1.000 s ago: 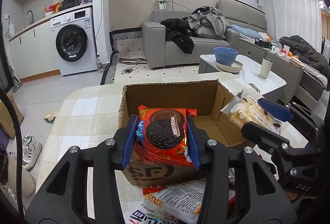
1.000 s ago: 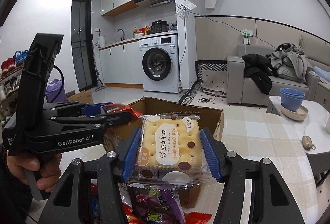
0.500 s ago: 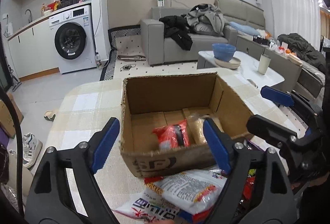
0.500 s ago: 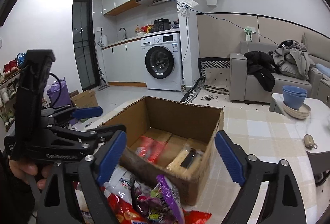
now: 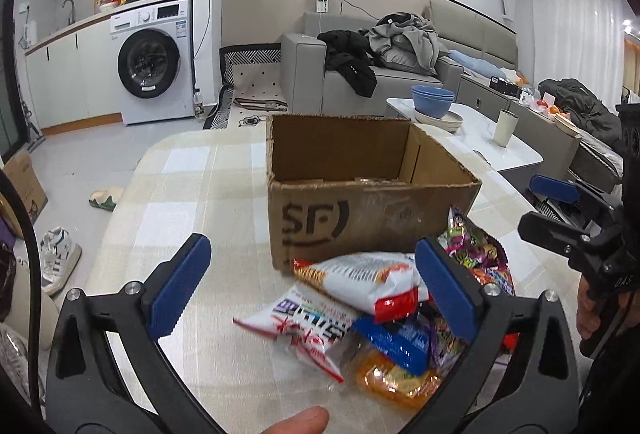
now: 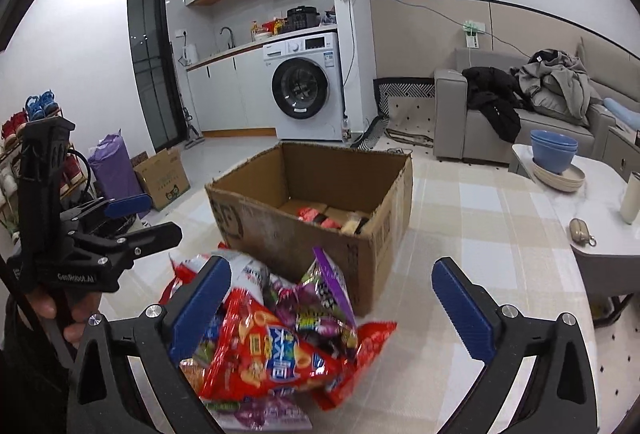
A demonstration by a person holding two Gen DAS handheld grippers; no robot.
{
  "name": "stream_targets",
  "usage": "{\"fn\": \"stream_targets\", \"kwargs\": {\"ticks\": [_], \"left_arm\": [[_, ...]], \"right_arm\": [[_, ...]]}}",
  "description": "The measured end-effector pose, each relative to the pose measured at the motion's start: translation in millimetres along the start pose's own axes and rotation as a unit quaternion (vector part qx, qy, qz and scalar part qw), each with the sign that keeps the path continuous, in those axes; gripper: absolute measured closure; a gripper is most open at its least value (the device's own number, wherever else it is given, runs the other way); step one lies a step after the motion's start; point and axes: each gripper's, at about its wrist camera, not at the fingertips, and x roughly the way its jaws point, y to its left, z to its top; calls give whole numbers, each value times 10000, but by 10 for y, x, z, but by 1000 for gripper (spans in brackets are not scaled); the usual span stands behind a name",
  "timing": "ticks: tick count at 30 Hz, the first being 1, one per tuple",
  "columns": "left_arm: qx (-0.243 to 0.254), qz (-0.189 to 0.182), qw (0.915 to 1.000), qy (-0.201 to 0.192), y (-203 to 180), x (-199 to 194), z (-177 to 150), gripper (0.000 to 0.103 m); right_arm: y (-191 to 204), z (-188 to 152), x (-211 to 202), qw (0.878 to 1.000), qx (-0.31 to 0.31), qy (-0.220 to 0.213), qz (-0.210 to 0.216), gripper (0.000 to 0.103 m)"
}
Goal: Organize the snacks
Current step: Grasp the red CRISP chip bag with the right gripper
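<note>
An open cardboard box [image 5: 372, 194] [image 6: 320, 202] stands on the checked table. A red cookie pack [image 6: 316, 216] and a biscuit pack [image 6: 354, 224] lie inside it. A pile of snack bags [image 5: 372, 306] [image 6: 280, 334] lies in front of the box. My left gripper [image 5: 312, 290] is open and empty, low over the pile; it also shows in the right wrist view [image 6: 132, 218]. My right gripper [image 6: 332, 306] is open and empty above the pile's right side; it also shows in the left wrist view [image 5: 556, 206].
A white side table [image 5: 472, 130] with blue bowls [image 5: 433, 101] and a cup [image 5: 505, 128] stands to the right. A sofa [image 5: 384, 82] and washing machine [image 5: 154, 62] are behind. Shoes [image 5: 58, 258] and a carton [image 6: 162, 180] lie on the floor.
Both grippers opened and dropped the cookie pack and the biscuit pack into the box, then pulled back and down toward the snack pile.
</note>
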Motion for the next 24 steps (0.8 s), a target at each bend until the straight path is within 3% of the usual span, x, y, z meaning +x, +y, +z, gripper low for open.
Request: {"fn": "stream_targets", "kwargs": {"ticks": [7, 17, 24], "left_arm": [[-95, 102, 9998, 163, 119, -104, -172, 1], [-71, 150, 9993, 326, 166, -73, -179, 1], [28, 141, 9989, 440, 117, -4, -181, 1]], "right_arm": [[46, -190, -93, 9996, 55, 291, 40, 1], [2, -373, 19, 9946, 363, 926, 291, 1], [116, -411, 116, 9912, 439, 1128, 528, 1]]}}
